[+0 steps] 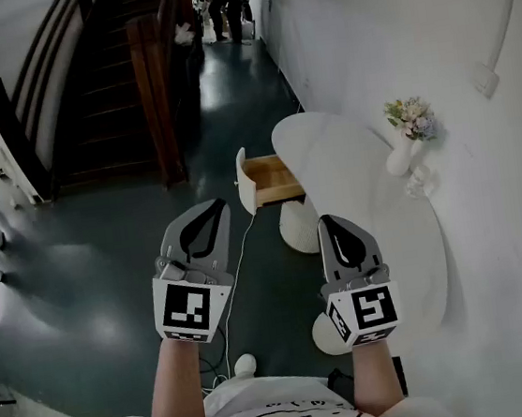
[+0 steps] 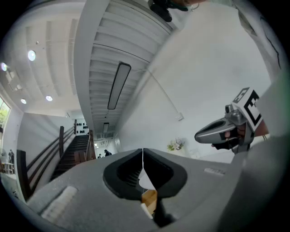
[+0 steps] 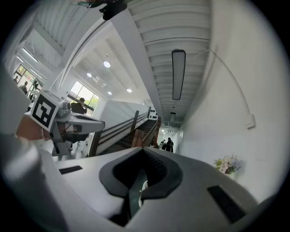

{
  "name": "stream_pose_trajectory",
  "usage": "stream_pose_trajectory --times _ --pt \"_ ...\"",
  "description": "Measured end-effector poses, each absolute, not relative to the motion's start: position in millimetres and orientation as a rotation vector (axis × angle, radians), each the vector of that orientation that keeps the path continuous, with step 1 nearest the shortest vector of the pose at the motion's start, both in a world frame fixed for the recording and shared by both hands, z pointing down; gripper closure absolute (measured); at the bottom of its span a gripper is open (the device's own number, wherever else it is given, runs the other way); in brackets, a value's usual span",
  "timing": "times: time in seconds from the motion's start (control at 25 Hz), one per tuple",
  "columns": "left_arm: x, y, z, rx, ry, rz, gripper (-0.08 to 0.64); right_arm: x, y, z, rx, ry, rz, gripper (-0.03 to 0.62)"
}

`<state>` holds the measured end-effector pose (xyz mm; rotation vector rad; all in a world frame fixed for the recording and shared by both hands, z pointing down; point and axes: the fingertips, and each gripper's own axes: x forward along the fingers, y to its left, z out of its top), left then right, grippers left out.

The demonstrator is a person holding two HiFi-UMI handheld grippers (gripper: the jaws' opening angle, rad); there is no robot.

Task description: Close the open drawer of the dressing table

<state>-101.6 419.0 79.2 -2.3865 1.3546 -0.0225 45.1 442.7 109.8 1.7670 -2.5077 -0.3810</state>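
Note:
The white dressing table (image 1: 406, 232) stands against the right wall. Its drawer (image 1: 273, 181) is pulled out to the left, showing a wooden inside and a white front panel (image 1: 243, 182). My left gripper (image 1: 211, 206) hangs in the air below and left of the drawer, shut and empty. My right gripper (image 1: 330, 222) is held over the table's near edge, also shut and empty. In the left gripper view the jaws (image 2: 142, 153) meet, and a bit of the drawer's wood (image 2: 149, 197) shows below them. In the right gripper view the jaws (image 3: 144, 152) are pressed together.
A vase of flowers (image 1: 410, 128) sits on the tabletop by the wall. Two round white stools (image 1: 298, 227) (image 1: 327, 332) stand beside the table, and a white cable (image 1: 236, 272) runs over the dark floor. A wooden staircase (image 1: 121, 69) rises on the left; people (image 1: 226, 4) stand far down the corridor.

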Motion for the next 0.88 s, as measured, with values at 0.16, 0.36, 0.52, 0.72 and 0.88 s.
stream_pose_trajectory --times 0.16,0.36,0.52,0.72,0.88 --pt "-111 392 81 -2.390 1.351 0.000 0.541 36 417 114 1.776 -2.495 -0.376 0.597" --pt "-126 349 85 -2.406 1.334 0.007 0.541 24 377 120 1.795 -2.462 -0.357 0.597" --pt "-147 314 90 -2.443 1.342 0.034 0.541 11 345 120 1.854 -2.438 -0.351 0.597" --pt "-171 283 100 -2.467 1.348 0.026 0.541 0 320 125 1.898 -2.425 -0.319 0.597" --pt "-175 263 108 -2.483 1.339 0.015 0.541 -1 302 133 1.875 -2.386 -0.321 0.597"
